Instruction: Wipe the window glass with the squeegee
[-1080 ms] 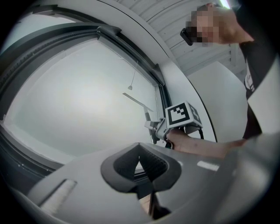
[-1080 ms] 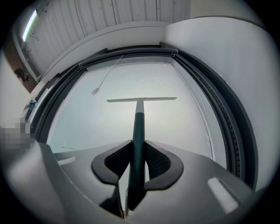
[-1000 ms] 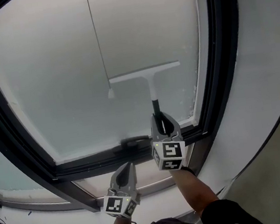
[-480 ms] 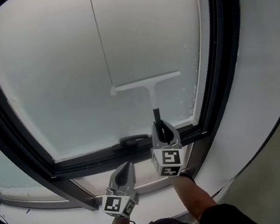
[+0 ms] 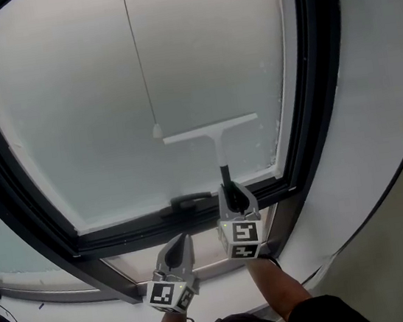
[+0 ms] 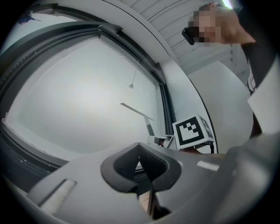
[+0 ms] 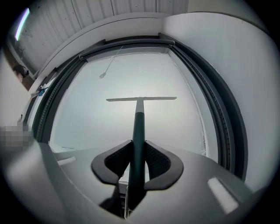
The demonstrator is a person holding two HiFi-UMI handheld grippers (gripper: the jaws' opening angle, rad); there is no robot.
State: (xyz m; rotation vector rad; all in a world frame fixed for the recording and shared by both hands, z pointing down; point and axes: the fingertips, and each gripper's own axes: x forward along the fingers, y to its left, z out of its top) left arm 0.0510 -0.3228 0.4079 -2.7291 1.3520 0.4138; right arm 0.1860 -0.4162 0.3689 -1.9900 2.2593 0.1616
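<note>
The right gripper (image 5: 228, 188) pinches the dark handle of the squeegee (image 5: 212, 128). Its white blade lies level, low on the right side of the glass (image 5: 68, 108) and apparently flat against it (no view quite settles the contact), just right of the cord pull (image 5: 156, 131). The left gripper (image 5: 178, 246) hangs lower, in front of the frame (image 5: 122, 234), with its jaws pressed together on nothing.

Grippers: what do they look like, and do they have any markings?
The left gripper and right gripper are light grey and tapering, with dark ribbed pads. Each carries a white cube with black square markers. A dark sleeve covers the right upper arm.
</note>
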